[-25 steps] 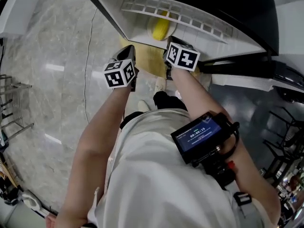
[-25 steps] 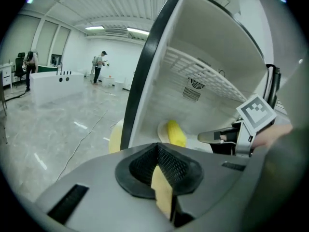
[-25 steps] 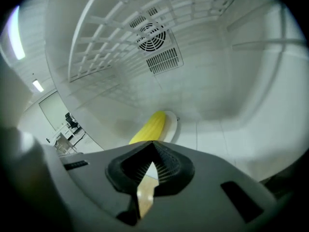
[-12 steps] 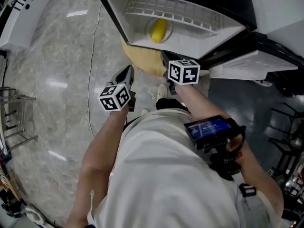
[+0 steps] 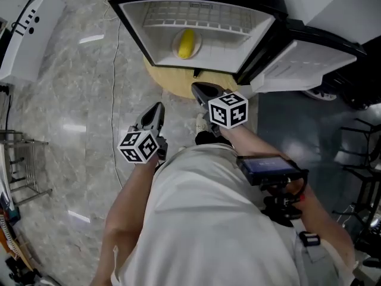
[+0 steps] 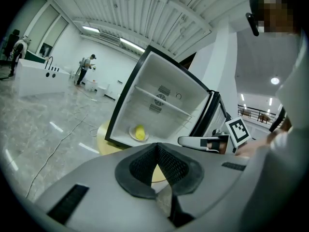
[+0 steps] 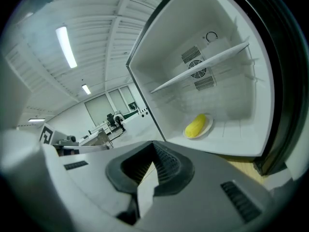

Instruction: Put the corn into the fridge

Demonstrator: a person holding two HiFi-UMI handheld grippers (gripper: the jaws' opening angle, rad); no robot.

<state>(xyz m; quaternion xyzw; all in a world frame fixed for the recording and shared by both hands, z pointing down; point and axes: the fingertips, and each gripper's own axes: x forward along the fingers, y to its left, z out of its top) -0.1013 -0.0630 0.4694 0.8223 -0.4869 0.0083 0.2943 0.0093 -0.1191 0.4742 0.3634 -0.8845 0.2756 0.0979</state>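
The corn [image 5: 186, 43] lies on a small plate [image 5: 177, 48] on the fridge [image 5: 140, 28] floor, long axis front to back, while both empty claws, jaws pressed together, hang outside the fridge's mouth, the right gripper [image 5: 200, 91] nearer its open door [image 5: 303, 64] than the left gripper [image 5: 156, 112].

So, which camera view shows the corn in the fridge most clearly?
The right gripper view: the corn looks largest there, lying on a plate inside the fridge. The head view shows the corn from above, smaller; the left gripper view shows only a small yellow spot.
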